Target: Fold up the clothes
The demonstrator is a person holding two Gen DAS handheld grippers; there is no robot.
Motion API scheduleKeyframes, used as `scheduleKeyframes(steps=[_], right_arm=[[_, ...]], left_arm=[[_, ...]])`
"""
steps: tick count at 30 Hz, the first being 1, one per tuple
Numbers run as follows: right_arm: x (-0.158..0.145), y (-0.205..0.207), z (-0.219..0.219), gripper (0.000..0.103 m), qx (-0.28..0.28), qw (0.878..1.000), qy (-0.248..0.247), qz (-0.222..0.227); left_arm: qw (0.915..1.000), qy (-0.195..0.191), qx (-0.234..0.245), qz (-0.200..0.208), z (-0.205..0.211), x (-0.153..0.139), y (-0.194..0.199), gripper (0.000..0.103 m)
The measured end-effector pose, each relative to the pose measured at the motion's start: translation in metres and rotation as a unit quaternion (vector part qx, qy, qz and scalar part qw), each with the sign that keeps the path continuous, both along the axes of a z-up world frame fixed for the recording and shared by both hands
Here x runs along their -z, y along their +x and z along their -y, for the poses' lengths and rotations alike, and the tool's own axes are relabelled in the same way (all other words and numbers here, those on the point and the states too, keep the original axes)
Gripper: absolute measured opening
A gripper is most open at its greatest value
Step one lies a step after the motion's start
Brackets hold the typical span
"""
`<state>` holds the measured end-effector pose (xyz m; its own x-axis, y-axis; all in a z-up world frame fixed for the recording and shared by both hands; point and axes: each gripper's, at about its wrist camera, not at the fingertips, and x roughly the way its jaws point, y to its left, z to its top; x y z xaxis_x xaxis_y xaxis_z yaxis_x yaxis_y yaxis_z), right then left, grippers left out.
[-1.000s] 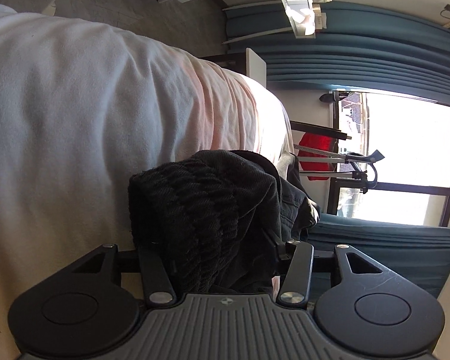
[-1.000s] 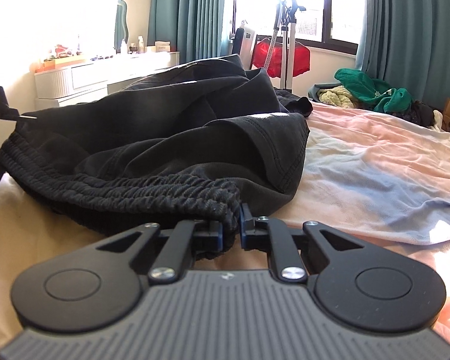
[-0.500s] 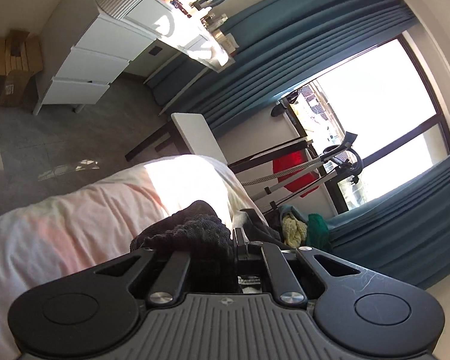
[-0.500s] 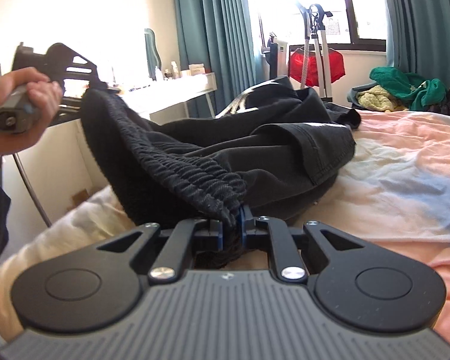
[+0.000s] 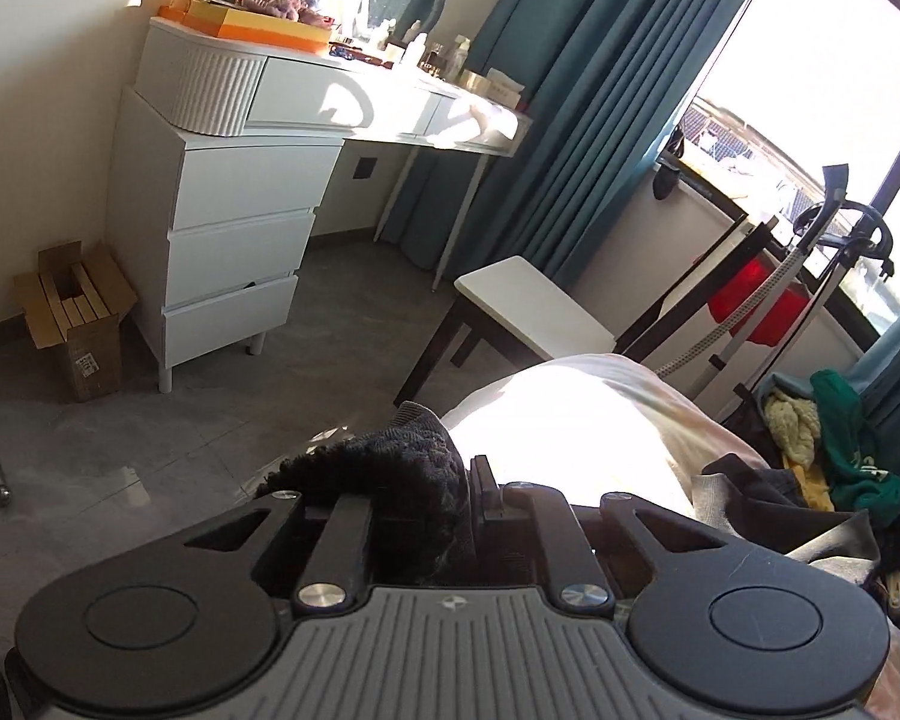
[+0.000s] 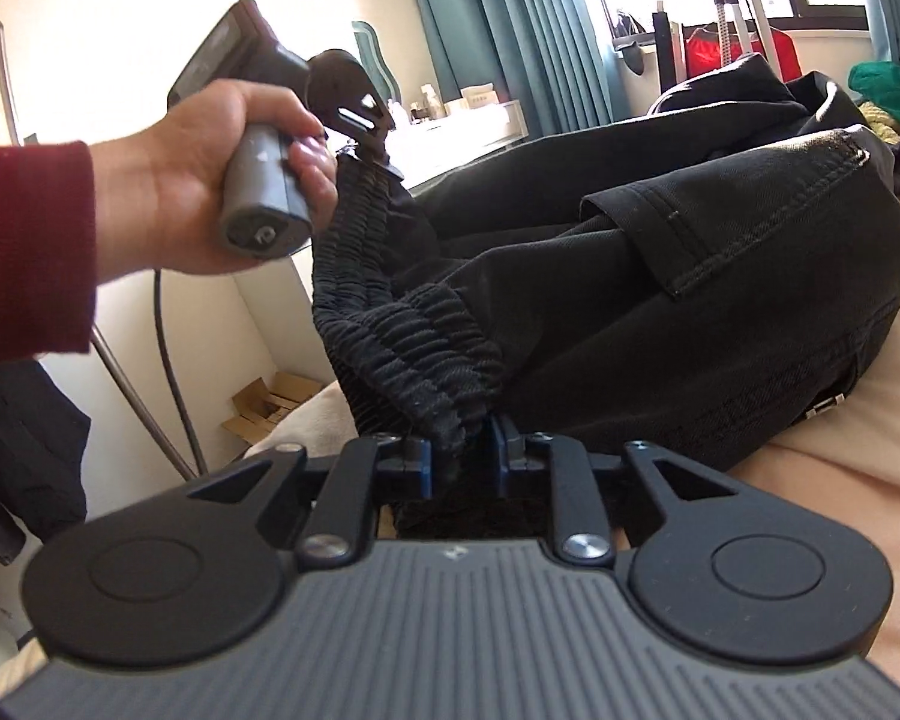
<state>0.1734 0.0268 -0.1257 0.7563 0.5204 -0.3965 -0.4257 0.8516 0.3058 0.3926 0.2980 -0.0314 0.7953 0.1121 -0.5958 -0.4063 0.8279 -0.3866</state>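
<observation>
A big bed (image 6: 858,420) lies under and in front of both tools. On it sits a pair of black pants (image 6: 660,276), all bunched up in a heap just ahead of the right gripper (image 6: 461,461). The stretchy waistband (image 6: 414,336) is the part being held.

The right gripper has its fingers pinched tight on one end of the waistband, right at its tips. The left gripper (image 5: 444,498) is pinched on the other end, with dark knit cloth stuffed between its fingers. In the right view, a hand (image 6: 210,180) in a red sleeve (image 6: 27,246) holds that left tool up high and off to the left side.

I think the step now is lifting the pants by the waistband so they hang straight. To do it well, both tools should keep squeezing hard and pull apart until the waistband is flat, then lift so the legs drop down with no twists.

A second ago the left tool pointed along the bed, close to it. Now it is raised and looks out at the white dresser (image 5: 234,222) and floor. The waistband has come up off the bed on the left.
</observation>
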Motion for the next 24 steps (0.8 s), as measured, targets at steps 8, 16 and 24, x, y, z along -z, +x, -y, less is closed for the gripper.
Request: scheduleKeyframes(steps=[8, 16, 24], right_arm=[[-0.013, -0.01, 0.015, 0.09, -0.039, 0.999, 0.017, -0.021], [-0.054, -0.04, 0.032, 0.089, -0.069, 0.997, -0.018, -0.016], [-0.106, -0.062, 0.132, 0.089, 0.054, 0.996, -0.068, 0.01]], left_arm=[[0.9985, 0.038, 0.034, -0.018, -0.002, -0.008, -0.066, 0.095], [0.9929, 0.114, 0.026, -0.023, 0.036, -0.025, -0.159, 0.103], [0.9796, 0.15, 0.132, 0.025, 0.136, -0.037, -0.205, 0.102]])
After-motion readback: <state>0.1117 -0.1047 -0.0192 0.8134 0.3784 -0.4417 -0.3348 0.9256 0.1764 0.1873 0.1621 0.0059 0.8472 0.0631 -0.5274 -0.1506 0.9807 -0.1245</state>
